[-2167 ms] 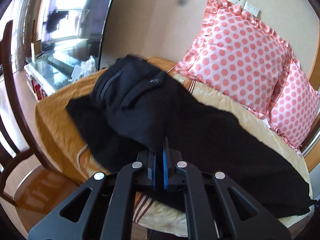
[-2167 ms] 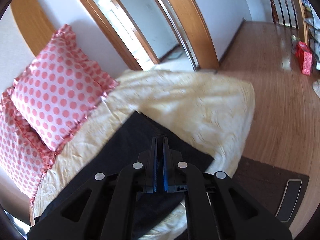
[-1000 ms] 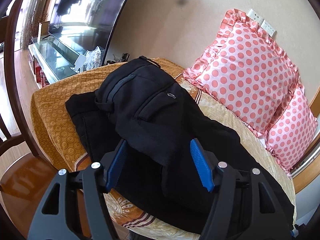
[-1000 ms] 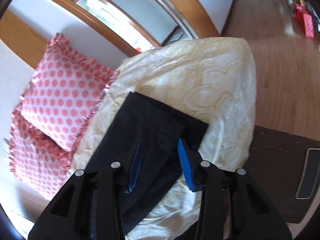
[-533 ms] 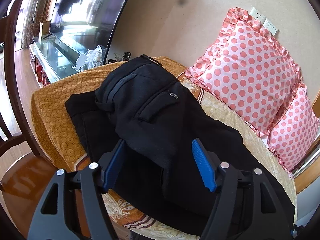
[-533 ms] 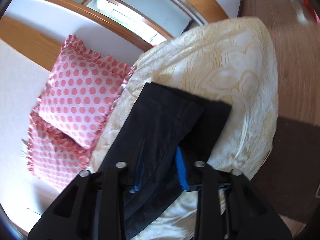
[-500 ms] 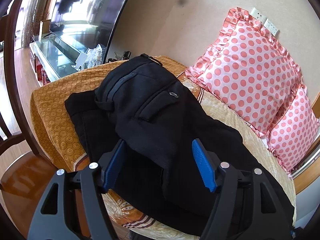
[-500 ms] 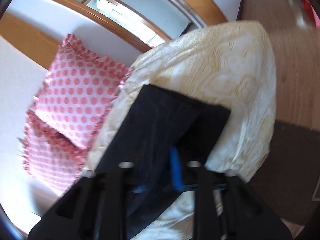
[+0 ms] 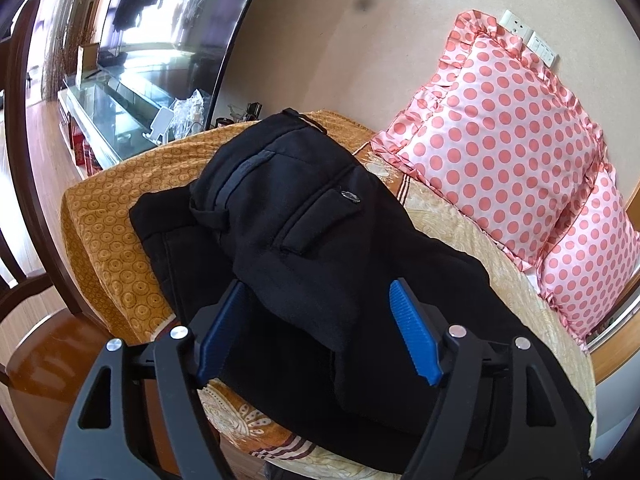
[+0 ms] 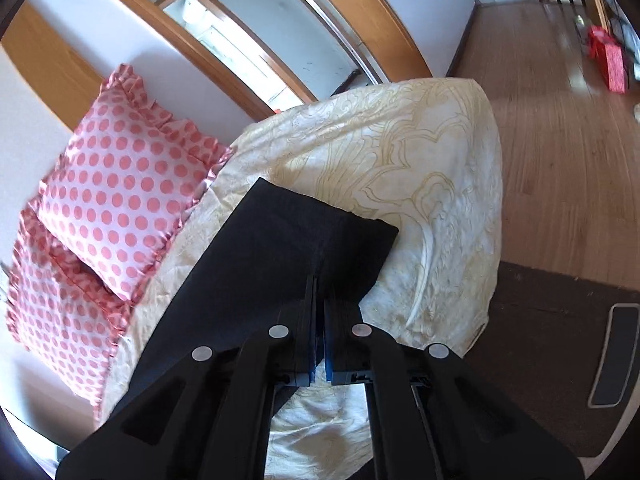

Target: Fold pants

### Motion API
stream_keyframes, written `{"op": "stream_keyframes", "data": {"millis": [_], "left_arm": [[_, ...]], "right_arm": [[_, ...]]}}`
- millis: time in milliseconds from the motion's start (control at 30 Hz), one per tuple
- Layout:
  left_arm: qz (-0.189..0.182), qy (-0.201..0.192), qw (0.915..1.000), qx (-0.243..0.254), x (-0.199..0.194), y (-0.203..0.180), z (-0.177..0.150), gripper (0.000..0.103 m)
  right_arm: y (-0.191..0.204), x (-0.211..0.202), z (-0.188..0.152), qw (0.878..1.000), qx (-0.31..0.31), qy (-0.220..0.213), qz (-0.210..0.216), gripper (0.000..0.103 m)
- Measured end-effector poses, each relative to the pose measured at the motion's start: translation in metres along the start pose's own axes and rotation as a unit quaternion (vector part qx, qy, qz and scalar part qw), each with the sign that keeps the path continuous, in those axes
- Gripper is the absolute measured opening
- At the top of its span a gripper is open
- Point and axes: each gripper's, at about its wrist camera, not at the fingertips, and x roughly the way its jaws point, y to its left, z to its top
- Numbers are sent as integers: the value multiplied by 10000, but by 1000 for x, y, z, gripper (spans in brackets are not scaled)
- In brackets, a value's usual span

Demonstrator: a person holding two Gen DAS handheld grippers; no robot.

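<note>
While your left gripper [image 9: 318, 332] hangs over the waist end of the black fabric pants [image 9: 304, 240], its blue ribbed pads [image 9: 414, 336] stand wide apart and are opening further, with the dark cloth showing below the gap and neither pad pressing on it. You can see the waistband, belt loops and a flapped back pocket bunched up near the bed's far left corner, on the orange circle-patterned blanket [image 9: 104, 216] that covers that end of the bed. From there the pants run along the bed toward your right hand, over the cream bedspread with gold line patterns [image 10: 420, 160]. In your right wrist view the two leg ends lie flat and stacked, their square hems stopping short of the bed's rounded end, nearer its front edge than the wall side. Your right gripper [image 10: 319, 312] has its jaws pressed together on the near edge of that leg cloth, pinching a fold of the pants between the blue pads. Two pink frilled pillows with coral polka dots [image 10: 120, 200] lean along the bed's wall edge, just beside the pants but not touching them. Beyond the bed's end you have the wooden plank floor [image 10: 560, 140] and a dark brown mat [image 10: 540, 340] beside the bed.
</note>
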Motion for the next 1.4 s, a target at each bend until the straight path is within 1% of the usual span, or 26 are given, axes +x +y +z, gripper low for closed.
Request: {"op": "stream_keyframes", "data": {"millis": [200,367,433,467,533,600,767,867,900,967,1000,1033,1167,1200,1233,1333,1400], "left_arm": [[-193,108,9987,-457,5,16,13,74],[-333,287,9959,-795,17,26,25,70],[-419,434,9935,-963,24,31,28,67],[-448,506,9922,-1050,26,33,29,66],[-505,671,9889,-1222,31,36,28,60],[-515,731,9879,-1263,28,38,25,59],[-720,963,9836,-1346,14,37,11,59],[-1017,1125,9781,-1426,19,35,8,59],[-1053,1127,9770,-1473,24,35,10,59],[-1054,1074,9759,-1582,32,37,16,55],[-1018,1046,9760,-1613,35,38,19,51],[-923,993,9765,-1677,38,41,23,51],[-807,793,9757,-1875,36,53,32,49],[-731,726,9778,-1822,33,53,34,43],[-674,678,9798,-1755,30,53,36,33],[-459,389,9894,-1318,13,43,40,16],[-167,64,9965,-821,-5,29,39,12]], "right_arm": [[3,1,-1,9998,-201,7,-54,2],[4,1,-2,9995,-289,-4,-124,3],[5,1,-2,9995,-294,-4,-136,3],[5,1,-2,9995,-294,-3,-134,3],[5,1,-2,9995,-283,0,-129,3],[5,1,-2,9995,-280,0,-125,3],[7,1,-2,9993,-341,-1,-171,3],[7,2,-2,9992,-374,1,-166,3],[7,2,-1,9992,-369,7,-154,3],[7,2,-1,9993,-350,10,-138,3],[6,2,-2,9993,-339,8,-126,3],[6,2,-2,9994,-331,7,-119,3],[6,2,-2,9992,-362,11,-139,3],[7,2,-2,9991,-383,12,-151,3],[8,2,-1,9990,-409,14,-163,3],[9,2,1,9990,-426,12,-128,3],[11,-1,3,9992,-404,-43,-66,3]]}}
